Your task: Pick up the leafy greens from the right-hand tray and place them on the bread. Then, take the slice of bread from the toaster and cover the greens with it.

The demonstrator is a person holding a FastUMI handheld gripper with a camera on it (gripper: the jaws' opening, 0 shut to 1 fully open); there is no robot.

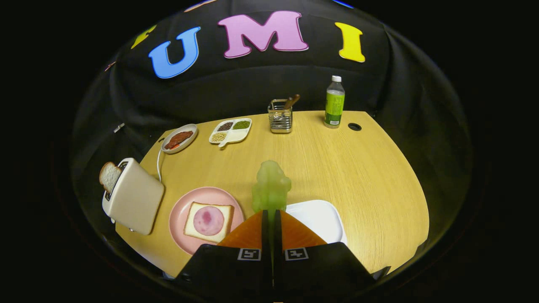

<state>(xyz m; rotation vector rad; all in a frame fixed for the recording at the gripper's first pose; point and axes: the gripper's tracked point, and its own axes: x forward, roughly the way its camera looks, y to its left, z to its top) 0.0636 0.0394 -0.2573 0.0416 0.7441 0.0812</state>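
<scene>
Jaws pinched on the leafy greens [271, 188] — light, floppy, held by the stem end — gripper [269, 216] right of the bread [208, 221].

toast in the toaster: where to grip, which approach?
Gripper is shut on the leafy greens now. Afterwards, probably take the bread slice by its exposed top edge, from above along the toaster slot, fingers across its flat faces; the rest sits inside.

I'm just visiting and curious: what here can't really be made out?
- White tray: near part hidden by the claw, shut on the leafy greens.
- Toaster slot: turned away; bread slice only partly out.
- Divided dish: fillings too small to name.
- Metal caddy: contents too small.
</scene>
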